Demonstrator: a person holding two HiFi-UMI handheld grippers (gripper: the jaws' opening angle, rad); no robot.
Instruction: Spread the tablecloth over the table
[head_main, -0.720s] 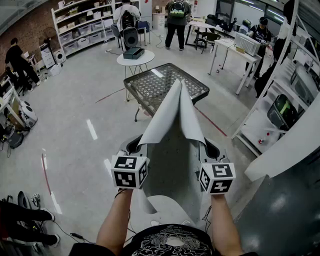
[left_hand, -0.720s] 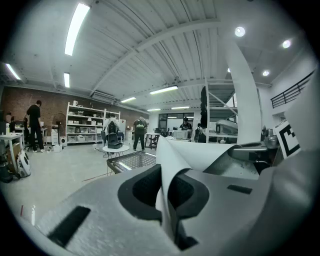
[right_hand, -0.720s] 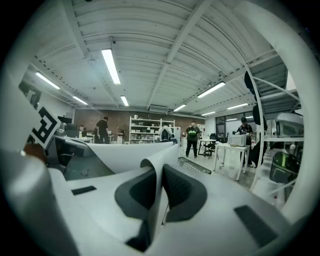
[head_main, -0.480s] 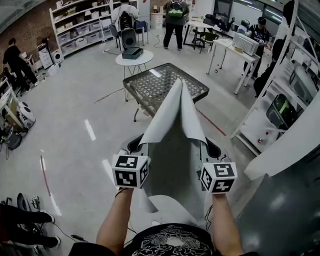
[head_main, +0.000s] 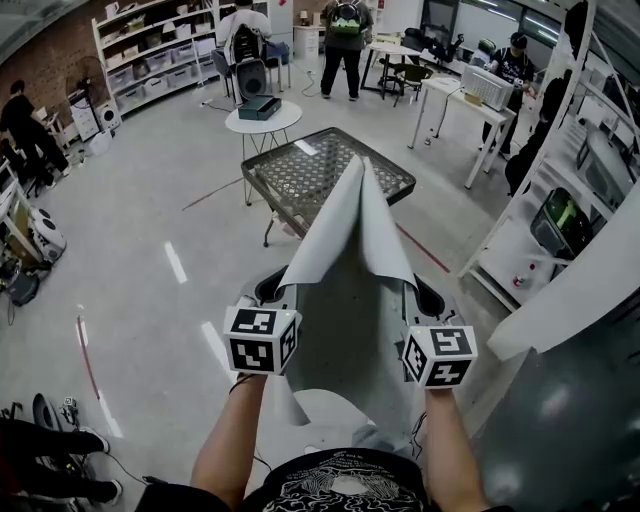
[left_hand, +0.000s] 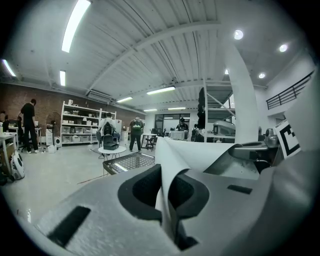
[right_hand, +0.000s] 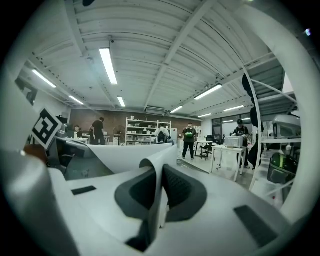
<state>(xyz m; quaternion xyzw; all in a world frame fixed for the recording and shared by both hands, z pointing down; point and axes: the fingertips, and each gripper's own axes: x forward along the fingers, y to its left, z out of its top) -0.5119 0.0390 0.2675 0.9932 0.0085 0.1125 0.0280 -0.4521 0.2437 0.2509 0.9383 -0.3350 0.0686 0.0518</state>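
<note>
Grey cloth hangs in a peaked fold between the two grippers in the head view, its tip rising in front of the desk. The left gripper and right gripper sit side by side at about the same height, one at each lower corner of the fold, so neither is nearer. The desk has a dark mesh top, is bare, and lies straight ahead and well apart, with one corner turned toward the person. Open floor runs along its left and a white rack crowds the right, so I judge the left side gives more room to swing the cloth out.

Left gripper view: the fingers are clamped on a cloth edge that stands up between them and curls toward the right gripper. The desk shows ahead and a little left.

Right gripper view: its fingers are likewise pressed together on a cloth edge, with the sheet sweeping off to the left. The next move likely calls for carrying both corners forward over the desk's near edge, then apart.
</note>
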